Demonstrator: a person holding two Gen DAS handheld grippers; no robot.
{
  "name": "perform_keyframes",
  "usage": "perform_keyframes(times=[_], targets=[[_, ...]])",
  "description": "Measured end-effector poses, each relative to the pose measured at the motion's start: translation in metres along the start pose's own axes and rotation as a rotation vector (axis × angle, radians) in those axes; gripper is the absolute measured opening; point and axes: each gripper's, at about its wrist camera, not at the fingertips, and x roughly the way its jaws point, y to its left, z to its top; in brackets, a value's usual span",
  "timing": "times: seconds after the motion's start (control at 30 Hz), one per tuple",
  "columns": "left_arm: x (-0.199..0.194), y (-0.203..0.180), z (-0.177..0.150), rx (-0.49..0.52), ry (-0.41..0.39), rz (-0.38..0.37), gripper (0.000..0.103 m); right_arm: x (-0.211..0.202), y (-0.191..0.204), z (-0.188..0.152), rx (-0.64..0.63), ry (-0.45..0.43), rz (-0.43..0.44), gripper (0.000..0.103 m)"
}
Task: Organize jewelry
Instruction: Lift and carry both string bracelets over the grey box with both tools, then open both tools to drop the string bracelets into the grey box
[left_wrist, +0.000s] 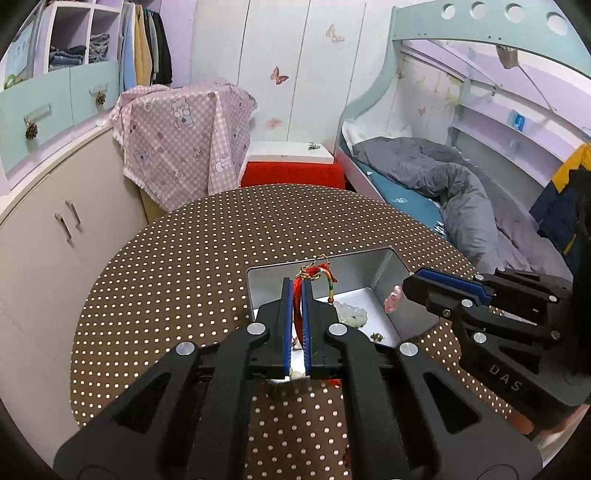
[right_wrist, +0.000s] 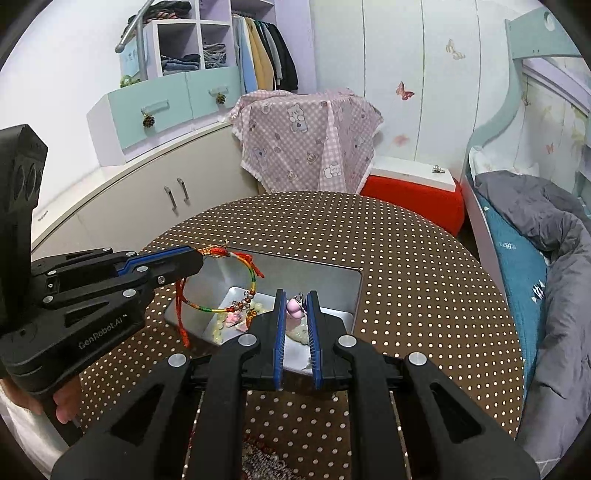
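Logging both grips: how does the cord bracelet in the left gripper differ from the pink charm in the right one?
The cord bracelet is a long red and multicoloured loop dangling from the left gripper; the pink charm is a small rounded piece wedged in the right gripper. Both are pinched above the metal tin.

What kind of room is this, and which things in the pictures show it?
Most likely a child's bedroom at home. A bunk bed with a rumpled grey duvet stands at one side, clothes hang in an open wardrobe, and butterfly stickers decorate the wall.
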Motion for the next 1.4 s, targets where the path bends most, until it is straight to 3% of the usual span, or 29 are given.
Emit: perform_keyframes(times=[0.37,0.7,0.8,0.83,0.87,0.9,0.93,1.03,1.4], targets=[[0.008,-0.002,0.016,-0.011,-0.013,-0.023,0.005,0.009,-0.007,0.006,0.005,0.008,0.002,0.010],[0.024,-0.001,0.001,0.011,0.053,0.010,0.006,0.021,-0.011,0.004,0.022,0.041,0.008,0.011],[0.021,0.001,0.000,0.010,0.060,0.013,0.006,0.020,-0.010,0.004,0.022,0.037,0.000,0.022],[0.021,0.002,0.000,0.008,0.064,0.015,0.007,0.019,-0.011,0.005,0.025,0.033,-0.002,0.033],[0.021,0.003,-0.001,0.006,0.070,0.020,0.010,0.017,-0.012,0.005,0.028,0.029,-0.006,0.041],[0.019,0.003,-0.001,0.004,0.070,0.024,0.033,0.016,-0.012,0.005,0.029,0.025,-0.011,0.043],[0.018,0.003,-0.001,0.000,0.063,0.027,0.065,0.014,-0.012,0.005,0.027,0.020,-0.017,0.044],[0.007,0.005,-0.002,-0.008,0.006,0.061,0.068,0.011,-0.015,0.004,0.035,0.016,-0.026,0.047],[-0.004,-0.001,-0.009,0.005,0.003,0.064,0.068,0.000,-0.013,0.000,0.041,0.005,-0.041,0.047]])
